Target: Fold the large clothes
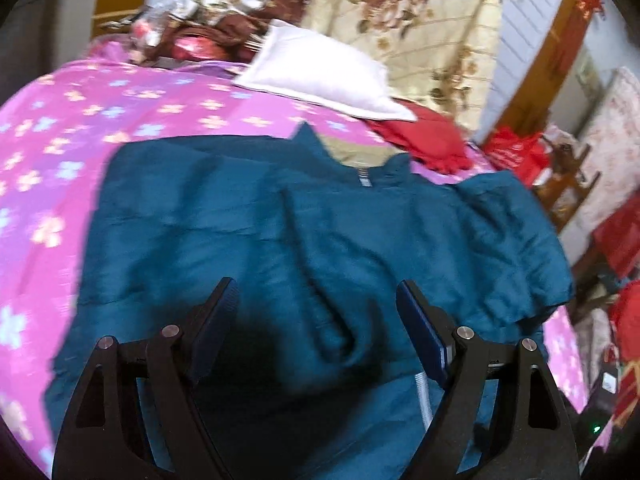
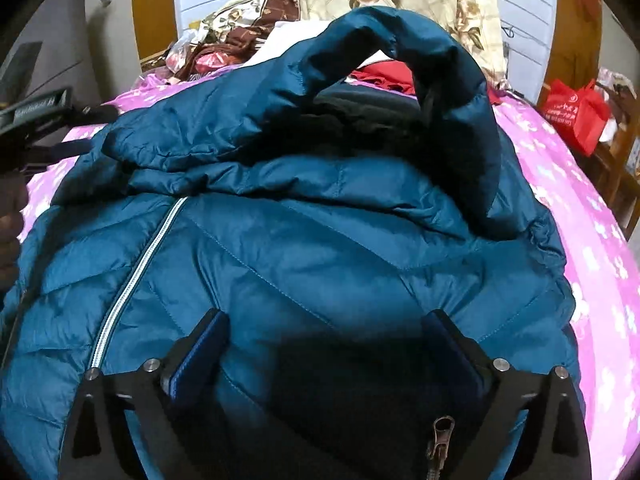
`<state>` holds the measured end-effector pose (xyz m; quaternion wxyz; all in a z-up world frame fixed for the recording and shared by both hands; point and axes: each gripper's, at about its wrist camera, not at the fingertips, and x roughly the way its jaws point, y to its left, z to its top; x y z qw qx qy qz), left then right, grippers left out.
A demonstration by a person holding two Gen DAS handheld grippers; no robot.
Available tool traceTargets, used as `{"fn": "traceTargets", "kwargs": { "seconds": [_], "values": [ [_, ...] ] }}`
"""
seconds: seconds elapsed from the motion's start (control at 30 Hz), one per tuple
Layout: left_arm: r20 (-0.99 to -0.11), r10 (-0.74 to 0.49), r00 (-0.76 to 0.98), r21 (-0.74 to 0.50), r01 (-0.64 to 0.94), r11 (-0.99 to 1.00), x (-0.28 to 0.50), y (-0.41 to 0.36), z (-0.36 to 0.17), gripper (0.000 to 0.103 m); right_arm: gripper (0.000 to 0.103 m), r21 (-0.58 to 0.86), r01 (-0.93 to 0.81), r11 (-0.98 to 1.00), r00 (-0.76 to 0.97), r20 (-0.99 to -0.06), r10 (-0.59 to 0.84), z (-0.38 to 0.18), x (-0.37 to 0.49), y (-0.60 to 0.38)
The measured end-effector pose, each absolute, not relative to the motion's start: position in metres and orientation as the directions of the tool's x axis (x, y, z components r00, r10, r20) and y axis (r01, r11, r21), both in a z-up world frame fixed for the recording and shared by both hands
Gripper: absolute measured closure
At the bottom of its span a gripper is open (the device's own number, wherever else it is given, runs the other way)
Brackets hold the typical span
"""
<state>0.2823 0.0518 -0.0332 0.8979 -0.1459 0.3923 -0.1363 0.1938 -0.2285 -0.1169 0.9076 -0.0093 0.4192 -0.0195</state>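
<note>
The teal padded jacket (image 1: 248, 216) lay spread on the pink floral bed (image 1: 60, 128). The left tool (image 1: 318, 300) hovered wide and empty above it. The right tool (image 2: 326, 334) gaped wide too, gripping nothing.

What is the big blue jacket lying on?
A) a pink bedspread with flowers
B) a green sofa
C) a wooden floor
A: the blue jacket is spread over a pink bedspread printed with little flowers, which shows all around its edges.

Below my jaws the bed's pink flowered sheet (image 1: 120, 112) carried a teal quilted jacket (image 1: 280, 220); a white pillow (image 1: 320, 72) and red cloth (image 1: 424, 136) lay at its far edge.
</note>
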Motion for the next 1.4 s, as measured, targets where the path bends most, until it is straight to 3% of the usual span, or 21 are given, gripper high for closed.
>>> {"fn": "traceTargets", "kwargs": {
  "seconds": [0.17,0.27,0.3,0.37,0.67,0.8,0.93,1.17,1.3,1.4],
  "values": [
    [-0.699,-0.386,0.603,-0.394,0.126,0.911,0.291,0.044,-0.052,0.023,0.002,-0.031,0.026,0.999,0.642,-0.766,-0.040,-0.116,0.199,-0.228],
    [-0.663,-0.448,0.599,-0.464,0.140,0.875,0.292,0.048,-0.052,0.051,0.000,-0.059,0.035,0.998,0.630,-0.774,-0.068,-0.118,0.203,-0.228],
    [-0.659,-0.459,0.596,-0.475,0.143,0.868,0.292,0.048,-0.051,0.067,0.000,-0.066,0.035,0.997,0.629,-0.774,-0.073,-0.118,0.203,-0.225],
    [-0.653,-0.477,0.588,-0.485,0.159,0.860,0.292,0.047,-0.051,0.087,0.000,-0.078,0.036,0.996,0.627,-0.774,-0.083,-0.117,0.204,-0.220],
    [-0.633,-0.386,0.671,-0.406,0.137,0.903,0.272,0.061,-0.029,0.096,0.000,-0.071,0.034,0.997,0.625,-0.777,-0.077,-0.118,0.203,-0.218],
    [-0.650,-0.272,0.710,-0.343,0.045,0.938,0.267,0.089,-0.025,0.096,0.000,-0.073,0.035,0.997,0.624,-0.777,-0.079,-0.118,0.207,-0.215],
    [-0.664,-0.228,0.712,-0.371,-0.049,0.928,0.271,0.123,-0.031,0.097,0.000,-0.075,0.036,0.997,0.625,-0.776,-0.081,-0.119,0.206,-0.214],
    [-0.723,-0.122,0.680,-0.309,-0.160,0.937,0.266,0.138,-0.040,0.098,0.000,-0.073,0.037,0.997,0.624,-0.777,-0.080,-0.119,0.206,-0.214],
    [-0.644,-0.058,0.763,-0.279,-0.164,0.946,0.255,0.138,-0.020,0.098,0.000,-0.076,0.037,0.996,0.625,-0.777,-0.083,-0.119,0.206,-0.214],
    [-0.575,-0.120,0.809,-0.289,-0.064,0.955,0.255,0.123,-0.008,0.095,0.000,-0.077,0.038,0.996,0.624,-0.777,-0.084,-0.119,0.205,-0.214]
  ]
}}
